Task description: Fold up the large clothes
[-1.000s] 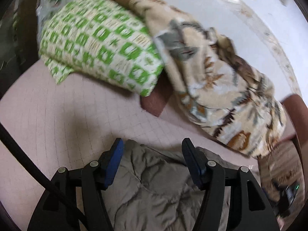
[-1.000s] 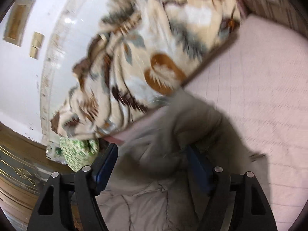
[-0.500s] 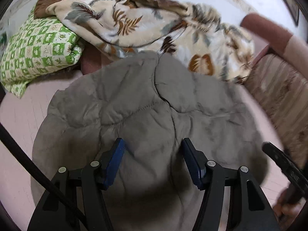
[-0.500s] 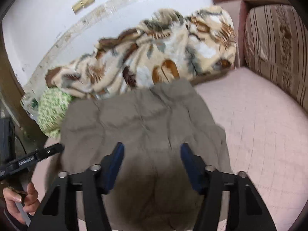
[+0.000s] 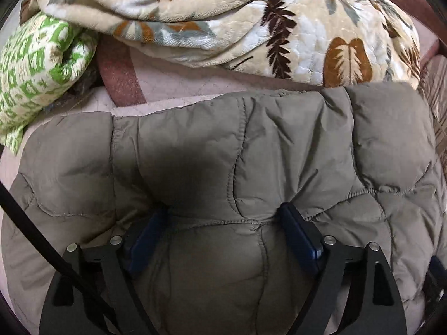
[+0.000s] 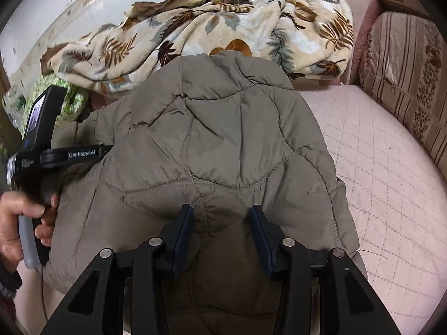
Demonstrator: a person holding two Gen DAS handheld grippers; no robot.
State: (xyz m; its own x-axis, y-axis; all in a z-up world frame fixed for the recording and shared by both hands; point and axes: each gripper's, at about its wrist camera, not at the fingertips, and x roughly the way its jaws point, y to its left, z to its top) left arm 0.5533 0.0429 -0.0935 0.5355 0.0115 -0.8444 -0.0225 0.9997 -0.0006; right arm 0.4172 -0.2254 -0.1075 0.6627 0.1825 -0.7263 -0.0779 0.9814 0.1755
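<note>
One quilted olive-grey jacket (image 5: 223, 167) fills the lower and middle part of both wrist views; its near portion runs off the bottom edge of each frame, so its full outline cannot be made out. It lies on a pink quilted sofa seat (image 6: 377, 167), bare at the right of the right wrist view.

Left gripper (image 5: 226, 217): jaws spread, padded fabric bulging between the two blue pads (image 5: 300, 231); whether they press it cannot be told. The left pad is partly buried in the cloth.

Right gripper (image 6: 220, 217): jaws partly closed, pinching a gathered fold of the jacket.

At the left edge of the right wrist view, one hand (image 6: 16, 223) grips the left tool's handle, cut off at the frame.

Upper frame: one leaf-print blanket (image 5: 251, 22), bunched; one green-patterned pillow (image 5: 36, 75), partly under it. One striped cushion (image 6: 405, 78), upper right.
</note>
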